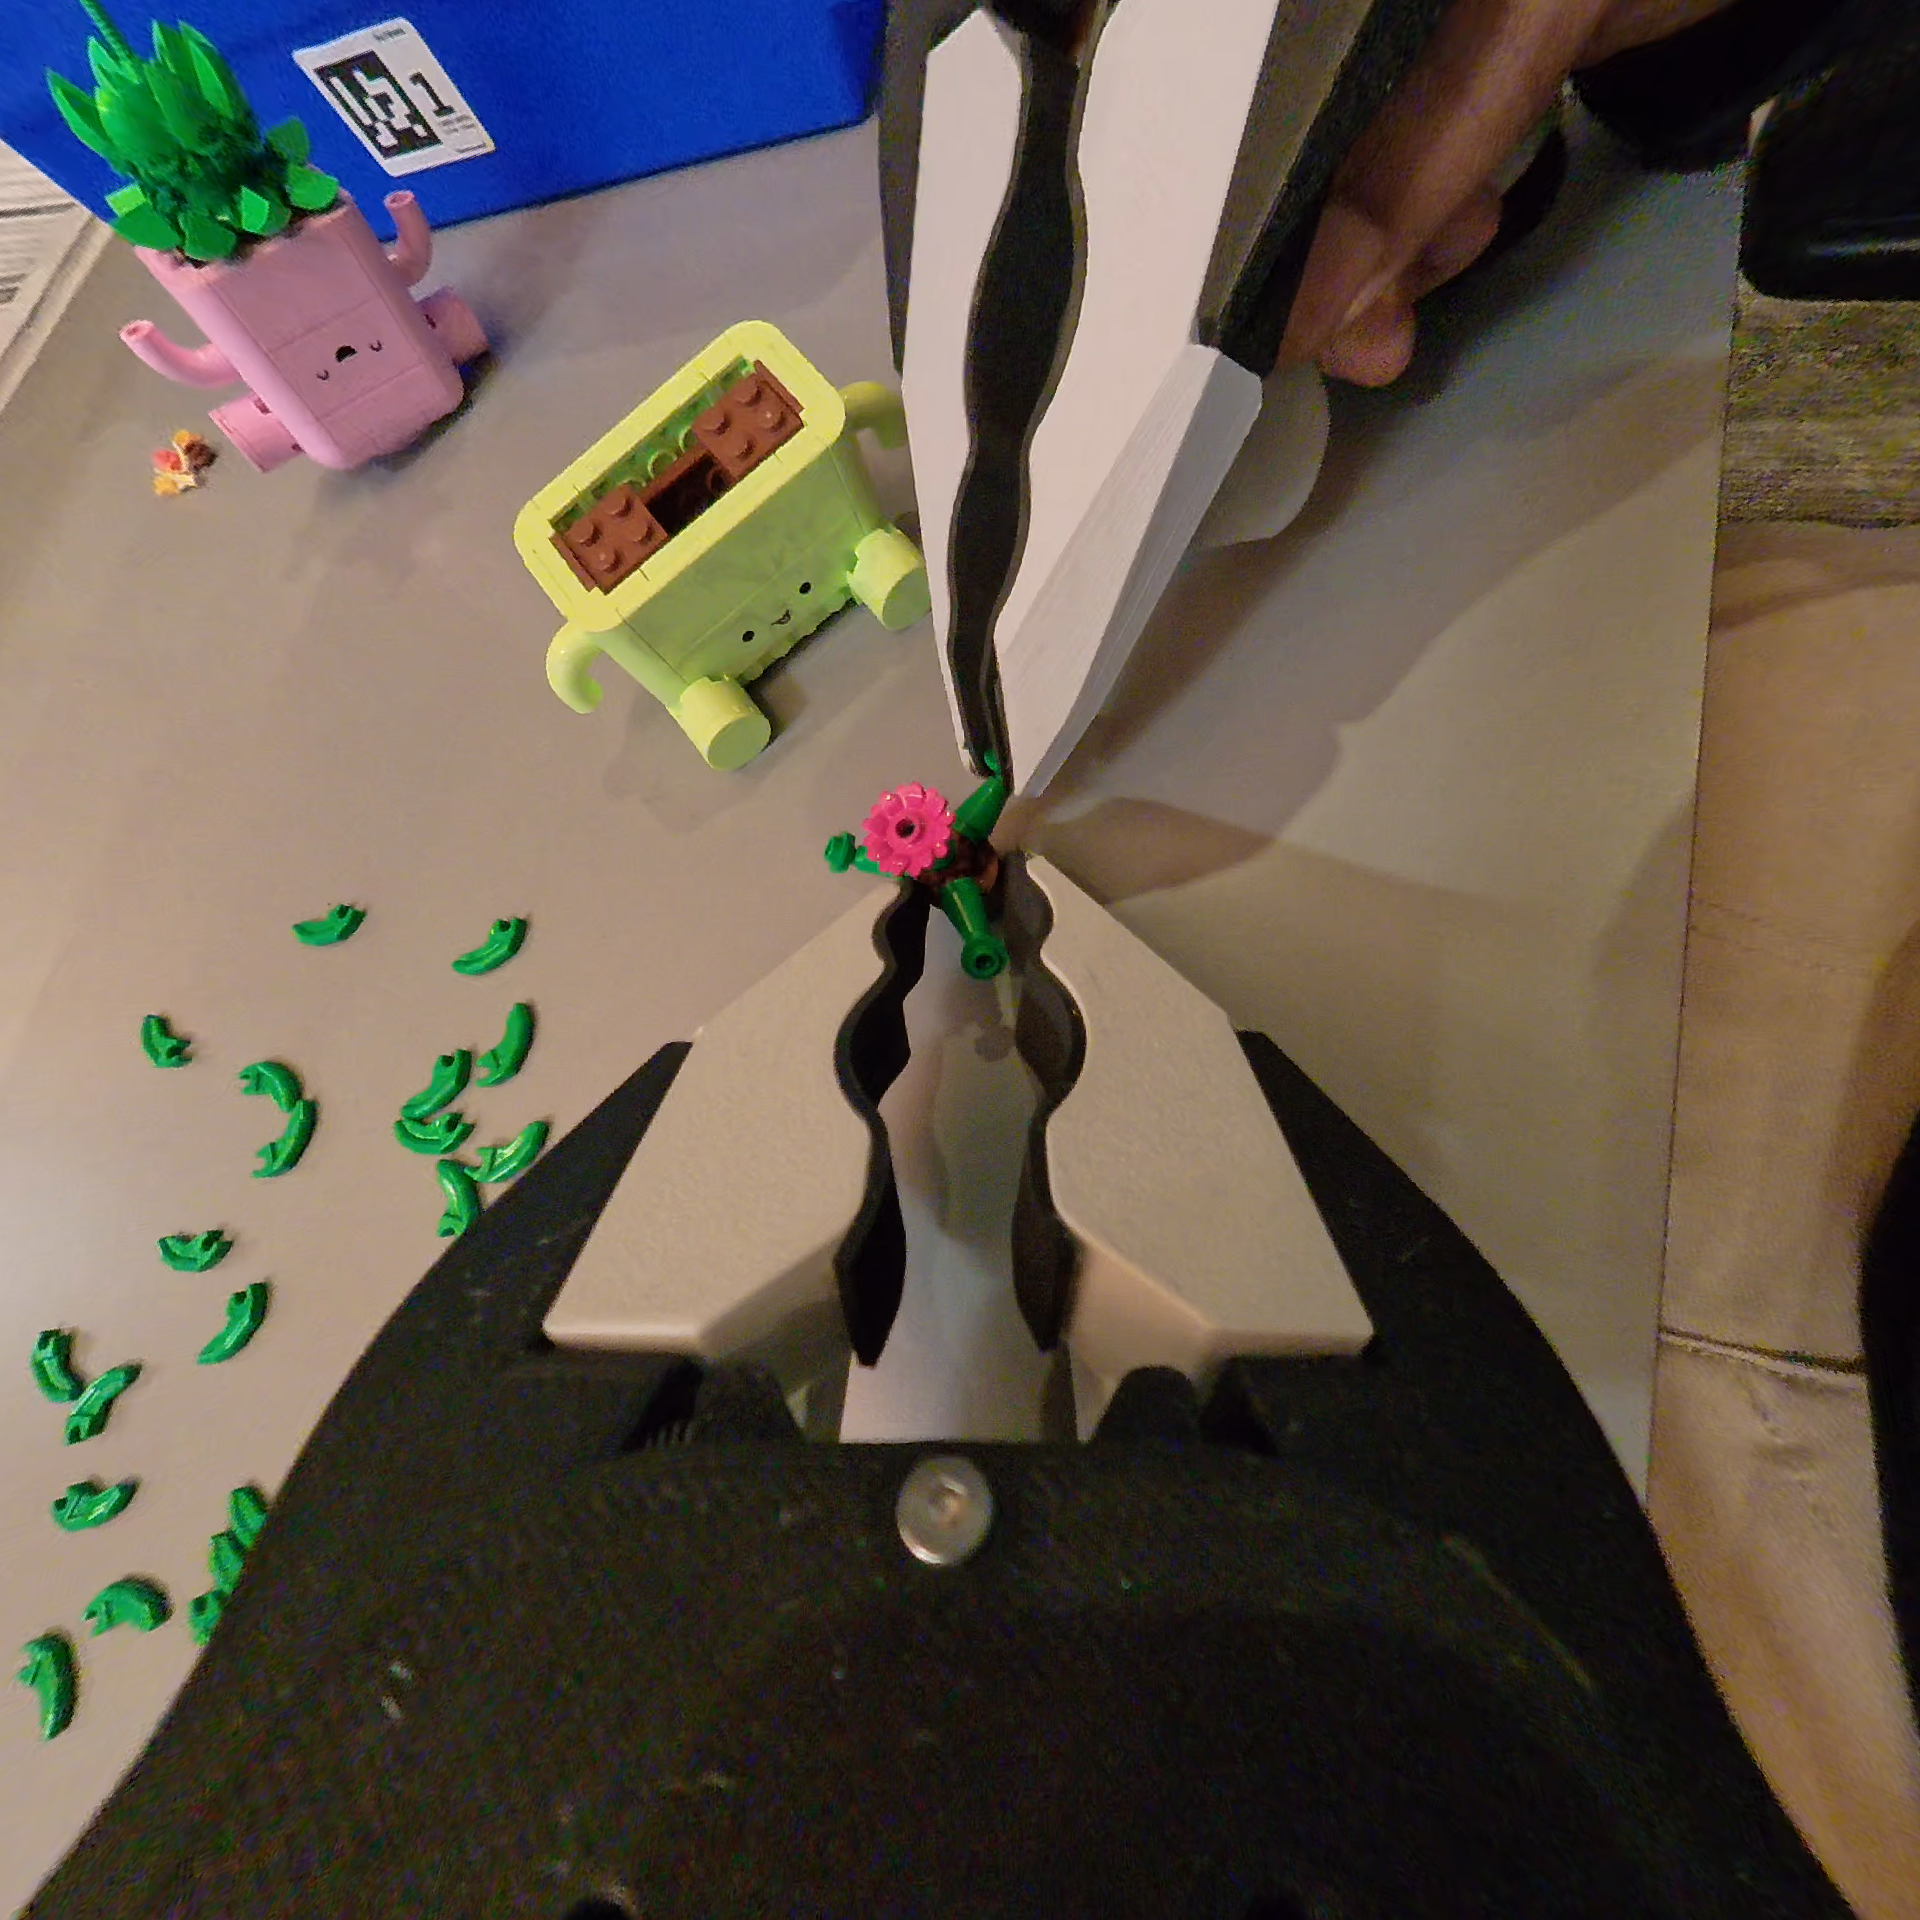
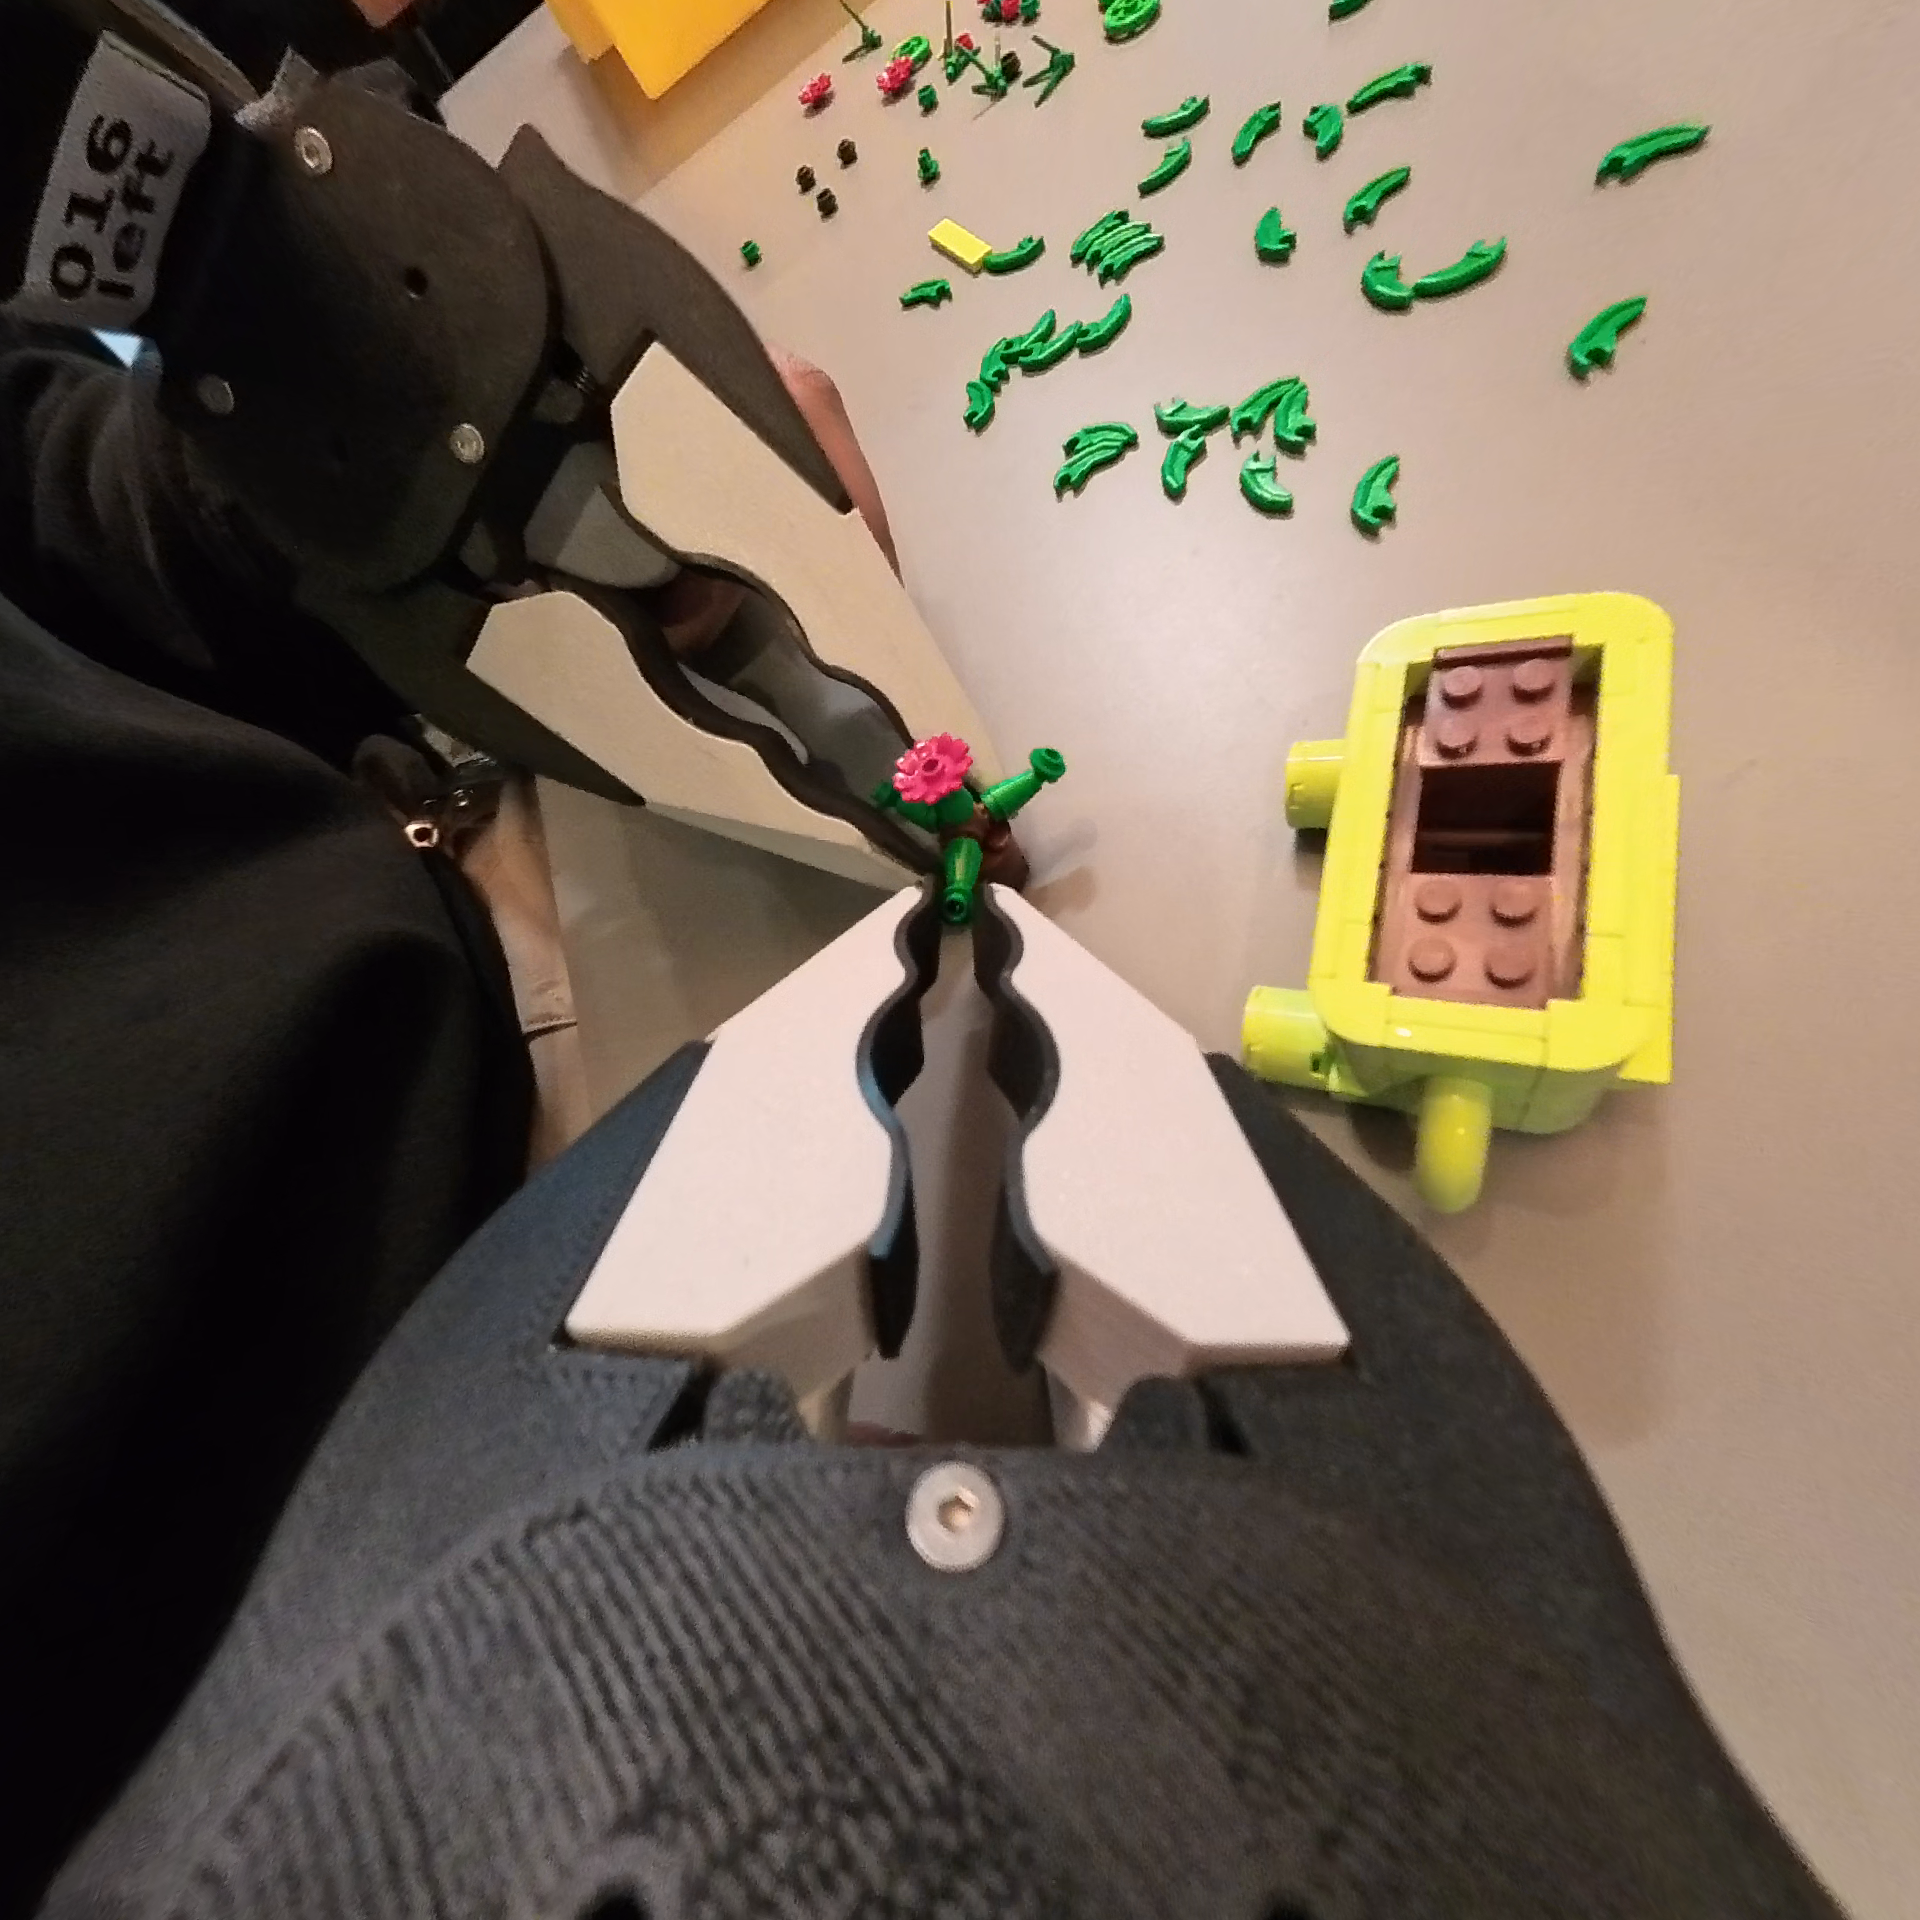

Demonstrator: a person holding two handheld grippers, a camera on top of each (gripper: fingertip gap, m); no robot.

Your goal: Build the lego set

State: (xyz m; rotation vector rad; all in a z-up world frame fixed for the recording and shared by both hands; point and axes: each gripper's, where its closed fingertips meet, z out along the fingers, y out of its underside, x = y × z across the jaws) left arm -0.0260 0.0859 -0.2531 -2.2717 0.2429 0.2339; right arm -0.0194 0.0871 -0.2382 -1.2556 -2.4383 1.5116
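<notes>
A small flower sprig [image 1: 961, 868] has a pink blossom [image 1: 906, 826], green stems and a brown hub. It hangs above the grey table between both grippers. My left gripper [image 1: 966, 891] is shut on its lower stem and hub. My right gripper [image 1: 987, 771] comes in from above and is shut on the upper green stem. In the right wrist view the sprig [image 2: 961, 831] sits at my right gripper's tips [image 2: 958, 916], and the left gripper [image 2: 920, 857] meets it from the upper left. The lime-green pot figure [image 1: 727, 540] [image 2: 1486, 862] stands open-topped, with brown studded plates inside.
A pink pot figure [image 1: 301, 312] with a green plant stands by a blue box [image 1: 623, 94]. Several green leaf pieces [image 1: 447, 1101] [image 2: 1195, 416] are scattered over the table. Small flower and stem parts [image 2: 894, 73] and a yellow tile [image 2: 958, 244] lie farther off. The table edge [image 1: 1704, 727] runs on the right. The tips of both grippers are at nearly the same place.
</notes>
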